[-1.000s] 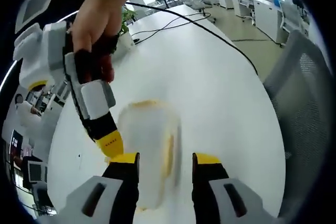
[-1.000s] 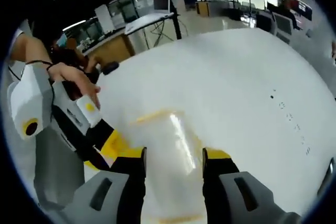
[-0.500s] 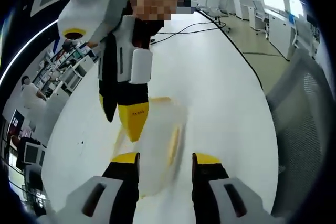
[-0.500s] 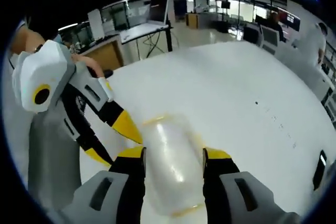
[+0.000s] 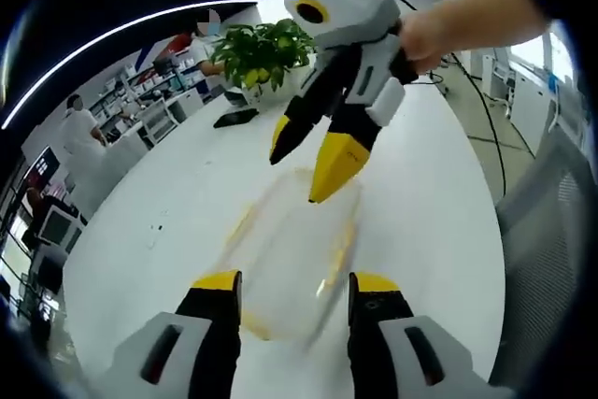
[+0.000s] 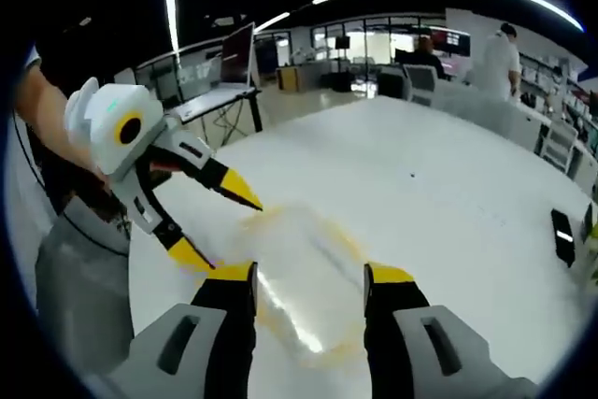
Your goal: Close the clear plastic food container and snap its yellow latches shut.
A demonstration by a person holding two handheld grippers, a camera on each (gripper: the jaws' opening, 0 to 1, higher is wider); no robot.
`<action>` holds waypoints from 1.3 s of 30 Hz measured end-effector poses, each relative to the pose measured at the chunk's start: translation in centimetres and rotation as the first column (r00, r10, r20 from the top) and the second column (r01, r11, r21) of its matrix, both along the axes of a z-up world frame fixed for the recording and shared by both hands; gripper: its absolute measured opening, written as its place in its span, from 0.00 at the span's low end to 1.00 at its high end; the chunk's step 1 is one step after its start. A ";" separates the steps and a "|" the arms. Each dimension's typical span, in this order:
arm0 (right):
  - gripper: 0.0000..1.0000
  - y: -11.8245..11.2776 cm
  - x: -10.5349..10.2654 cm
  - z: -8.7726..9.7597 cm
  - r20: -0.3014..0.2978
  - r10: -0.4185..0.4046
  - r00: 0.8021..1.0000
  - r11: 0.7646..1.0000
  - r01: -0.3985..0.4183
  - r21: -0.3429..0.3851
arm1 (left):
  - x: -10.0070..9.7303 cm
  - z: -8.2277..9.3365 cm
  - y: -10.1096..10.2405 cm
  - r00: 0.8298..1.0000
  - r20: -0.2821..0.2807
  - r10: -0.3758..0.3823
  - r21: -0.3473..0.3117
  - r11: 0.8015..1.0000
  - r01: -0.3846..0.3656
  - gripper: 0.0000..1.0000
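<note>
Container (image 5: pixel 290 263) sits blurred on the white table (image 5: pixel 187 203), just ahead of both my tools. I see my left gripper (image 5: pixel 291 282) spread and my right gripper (image 6: pixel 308 277) spread too, neither pinching anything. Yellow latches (image 5: pixel 338 248) are too smeared to judge; I reckon snapping is unfinished.

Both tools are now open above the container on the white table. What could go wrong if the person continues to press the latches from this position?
1. The clear container looks light and sits alone on the smooth white table, so a sideways push on a yellow latch may slide it.
2. Both the left tool and the right tool are open, with nothing holding the container steady.
3. Blur hides whether the lid sits evenly; pressing could leave it crooked.
</note>
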State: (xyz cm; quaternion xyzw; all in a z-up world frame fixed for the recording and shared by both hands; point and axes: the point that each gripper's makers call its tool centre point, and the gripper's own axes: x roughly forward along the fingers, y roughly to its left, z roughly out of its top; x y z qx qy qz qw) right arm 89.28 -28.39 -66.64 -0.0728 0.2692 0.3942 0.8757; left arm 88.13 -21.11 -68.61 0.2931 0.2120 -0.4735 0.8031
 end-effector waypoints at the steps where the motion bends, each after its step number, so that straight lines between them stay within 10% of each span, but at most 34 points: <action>1: 0.42 -0.3 0.0 0.0 0.014 -0.016 1.000 1.000 0.016 -0.002 | 0.2 -0.1 0.1 1.000 -0.006 0.014 -0.013 1.000 -0.014 0.41; 15: 0.53 -2.5 -2.9 -4.2 0.009 -0.092 0.996 0.995 0.093 -0.025 | 1.2 -1.7 3.7 0.961 -0.168 0.221 -0.247 0.934 -0.258 0.51; 39: 0.52 -2.3 -2.2 -8.8 -0.051 -0.059 0.997 0.991 0.052 -0.125 | 1.4 -5.8 3.1 0.952 -0.228 0.204 -0.139 0.961 -0.239 0.48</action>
